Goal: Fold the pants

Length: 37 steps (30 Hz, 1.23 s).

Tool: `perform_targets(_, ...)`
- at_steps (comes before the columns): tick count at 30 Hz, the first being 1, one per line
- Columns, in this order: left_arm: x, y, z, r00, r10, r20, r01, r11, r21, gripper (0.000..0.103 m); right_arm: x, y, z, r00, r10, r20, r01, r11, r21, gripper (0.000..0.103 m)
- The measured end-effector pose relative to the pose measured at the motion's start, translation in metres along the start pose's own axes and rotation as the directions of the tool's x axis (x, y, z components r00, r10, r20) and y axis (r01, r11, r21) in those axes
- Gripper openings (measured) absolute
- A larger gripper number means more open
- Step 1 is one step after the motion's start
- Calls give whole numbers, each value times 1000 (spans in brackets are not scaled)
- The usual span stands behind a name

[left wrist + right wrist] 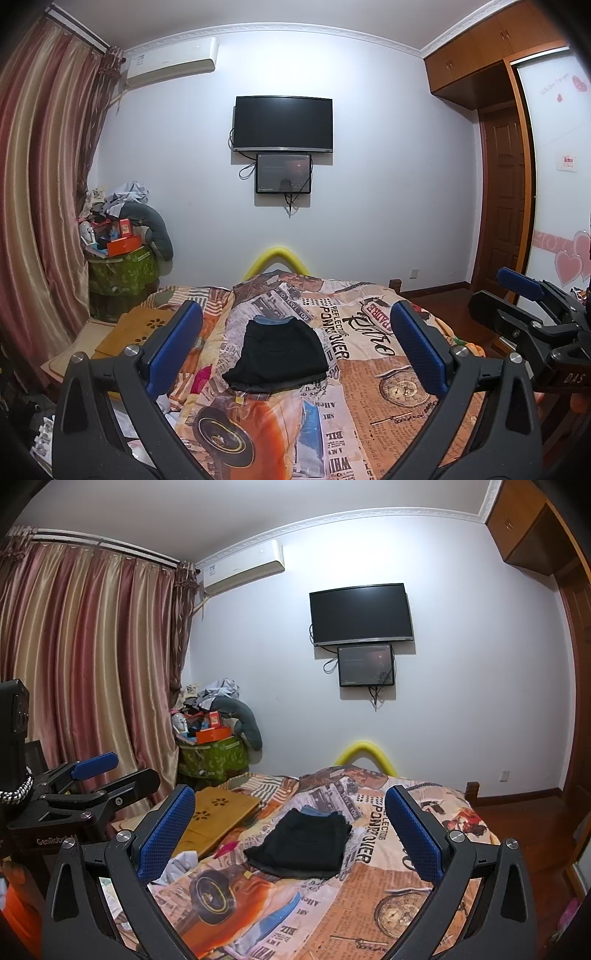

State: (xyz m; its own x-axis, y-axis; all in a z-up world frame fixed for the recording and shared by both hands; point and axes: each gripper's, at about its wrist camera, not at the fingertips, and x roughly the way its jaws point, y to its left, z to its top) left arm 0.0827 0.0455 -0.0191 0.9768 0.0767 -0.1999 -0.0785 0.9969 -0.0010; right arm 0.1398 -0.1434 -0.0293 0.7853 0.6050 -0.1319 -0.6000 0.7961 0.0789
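Black pants [279, 355] lie folded into a compact stack on the patterned bedspread [369, 354], with a strip of blue fabric [273, 319] at the far edge. They also show in the right wrist view [303, 845]. My left gripper [295, 343] is open and empty, held above and short of the pants. My right gripper [290, 827] is open and empty too, also held back from the pants. The right gripper shows at the right edge of the left wrist view [532, 306]; the left gripper shows at the left of the right wrist view [96, 779].
A wooden lap tray [218, 812] lies on the bed's left side. A green bin piled with clutter [212, 753] stands in the corner by the curtains [81, 672]. A yellow foam guard [365, 751] marks the bed's far end. A wardrobe and door [502, 206] are right.
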Motion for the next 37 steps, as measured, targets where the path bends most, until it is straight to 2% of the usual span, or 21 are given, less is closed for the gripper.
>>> perform_targets(20, 4, 2, 0, 999, -39, -17, 39, 999, -21, 103, -3, -7, 2, 1000, -7, -1, 7, 1000, 9, 102)
perform_targets(37, 2, -1, -4, 999, -46, -23, 46, 999, -16, 103, -1, -7, 1, 1000, -8, -10, 8, 1000, 11, 102)
